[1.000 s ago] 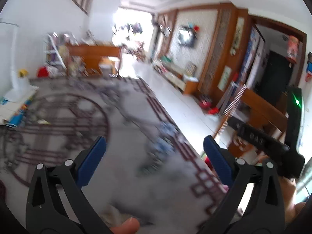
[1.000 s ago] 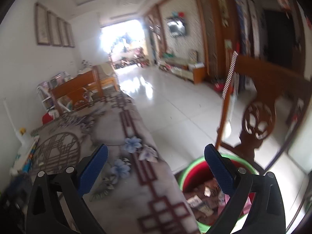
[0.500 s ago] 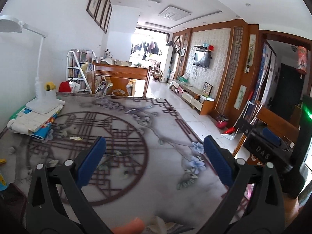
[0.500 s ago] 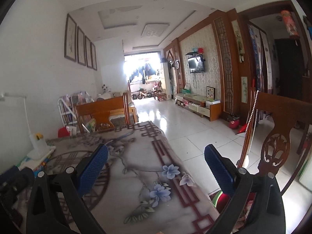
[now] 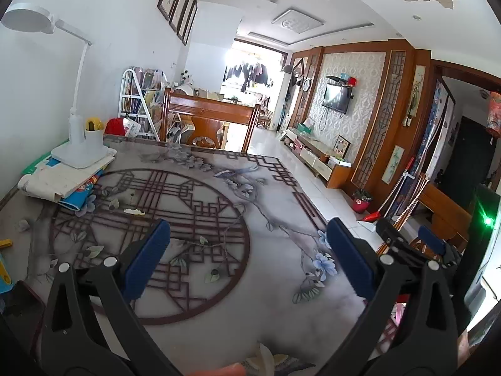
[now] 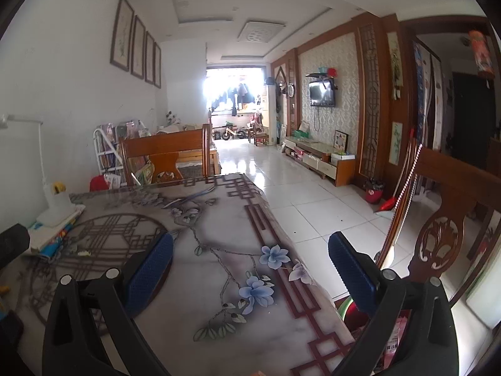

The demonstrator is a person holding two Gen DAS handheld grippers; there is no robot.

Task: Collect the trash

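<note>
Lamp (image 5: pixel 78 144) on papers (image 5: pixel 59 181) at table (image 5: pixel 275 313) far-left corner; scrap (image 5: pixel 134 211) just right; chair (image 5: pixel 208 122) behind table.

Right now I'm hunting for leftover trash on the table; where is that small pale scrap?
In the left wrist view the pale scrap lies on the table, left of centre, just ahead of the paper stack under the desk lamp.

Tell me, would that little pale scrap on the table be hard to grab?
Probably fiddly. The small pale crumpled scrap looks thin and lies flat on the patterned tablecloth, so it likely weighs almost nothing and may slide or flutter when nudged. It seems soft enough to crush, not break. Both grippers' jaws are open and empty.
</note>
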